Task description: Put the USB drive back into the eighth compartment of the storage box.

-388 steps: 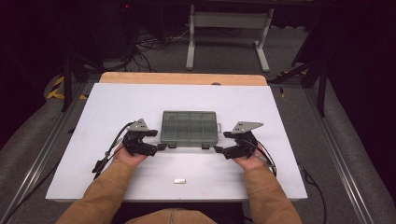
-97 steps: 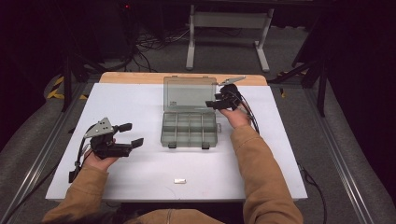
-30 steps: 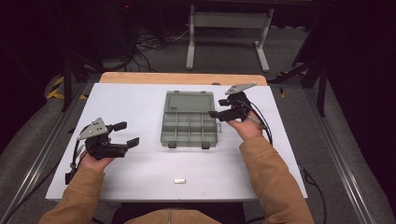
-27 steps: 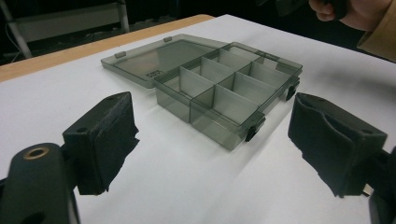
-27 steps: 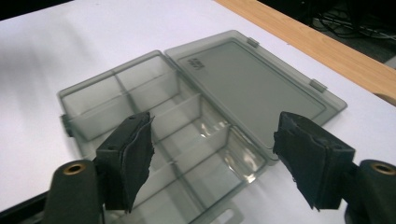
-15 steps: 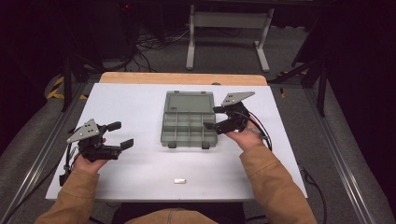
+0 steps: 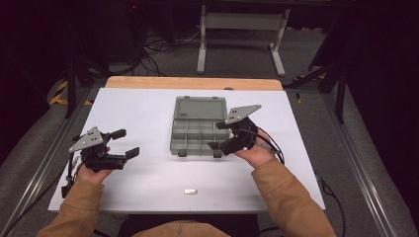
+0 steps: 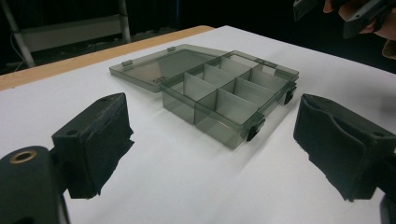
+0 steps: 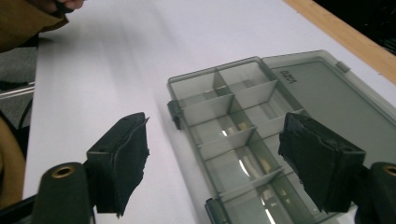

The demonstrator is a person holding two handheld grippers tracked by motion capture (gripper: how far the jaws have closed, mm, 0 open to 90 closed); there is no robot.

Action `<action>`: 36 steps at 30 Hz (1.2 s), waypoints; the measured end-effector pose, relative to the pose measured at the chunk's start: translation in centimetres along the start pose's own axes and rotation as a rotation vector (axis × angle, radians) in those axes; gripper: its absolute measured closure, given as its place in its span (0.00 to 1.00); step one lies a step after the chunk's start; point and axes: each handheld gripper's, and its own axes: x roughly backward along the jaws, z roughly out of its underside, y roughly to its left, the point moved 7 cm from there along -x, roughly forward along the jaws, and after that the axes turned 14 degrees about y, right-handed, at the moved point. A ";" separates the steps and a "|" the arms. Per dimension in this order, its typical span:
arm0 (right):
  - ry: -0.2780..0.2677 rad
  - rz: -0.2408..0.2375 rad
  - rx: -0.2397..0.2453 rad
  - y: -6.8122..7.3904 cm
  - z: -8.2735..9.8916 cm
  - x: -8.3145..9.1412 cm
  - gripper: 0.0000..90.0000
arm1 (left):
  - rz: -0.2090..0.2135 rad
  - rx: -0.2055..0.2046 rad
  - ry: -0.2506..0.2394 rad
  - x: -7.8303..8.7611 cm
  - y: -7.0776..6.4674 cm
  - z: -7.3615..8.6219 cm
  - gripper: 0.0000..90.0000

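Note:
A grey see-through compartment box (image 7: pixel 197 136) lies open in the middle of the white table (image 7: pixel 148 113), with its lid (image 7: pixel 200 107) flat behind it. My right gripper (image 7: pixel 218 137) hovers at the box's front right corner, jaws open, nothing between them. In the right gripper view those jaws (image 9: pixel 215 168) straddle the box's (image 9: pixel 233 135) near compartments without touching. My left gripper (image 7: pixel 127 143) is held open well to the left of the box. In the left gripper view the box (image 8: pixel 229 93) lies ahead between the wide-apart jaws (image 8: pixel 210 154), and the right gripper (image 8: pixel 355 14) shows far off.
A small metal piece (image 7: pixel 190 191) lies near the table's front edge. A wooden strip (image 7: pixel 192 83) runs along the far edge. Beyond it stands a metal stand (image 7: pixel 242 29) among floor cables. Bare white surface lies to the left and right of the box.
My right gripper has drawn back toward the person along the box's right side, from beside the lid to the front right corner. The left gripper has hardly moved.

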 end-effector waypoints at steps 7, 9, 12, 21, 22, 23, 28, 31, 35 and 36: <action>0.057 -0.036 0.048 1.5 -0.1 -0.7 0.26 | -0.001 -0.005 0.001 0.0 0.0 0.0 0.13; 0.073 -0.043 0.062 1.9 -0.1 -0.9 0.26 | 0.000 -0.004 0.000 0.0 0.0 0.0 0.13; 0.092 -0.053 0.081 2.4 -0.1 -1.2 0.27 | 0.000 -0.005 0.000 0.0 0.0 0.0 0.13; 0.150 -0.090 0.122 3.7 -0.1 -2.3 0.27 | -0.001 -0.006 0.000 0.0 0.0 0.0 0.13; 0.157 -0.093 0.126 3.8 -0.1 -2.4 0.27 | -0.001 -0.007 0.000 0.0 0.0 0.0 0.13; 0.165 -0.098 0.131 3.9 -0.1 -2.5 0.27 | -0.002 -0.009 0.001 0.0 0.0 0.0 0.13; 0.198 -0.111 0.147 4.4 0.0 -3.1 0.27 | -0.003 -0.012 0.001 0.0 0.0 0.0 0.13; 0.209 -0.121 0.155 4.7 0.0 -3.3 0.27 | -0.003 -0.013 0.001 0.0 0.0 0.0 0.13; 0.230 -0.129 0.169 5.1 0.2 -3.7 0.27 | -0.001 -0.011 -0.001 0.0 -0.1 -0.1 0.13; 0.236 -0.130 0.170 5.1 0.2 -3.8 0.27 | -0.001 -0.013 0.000 0.0 0.0 -0.1 0.13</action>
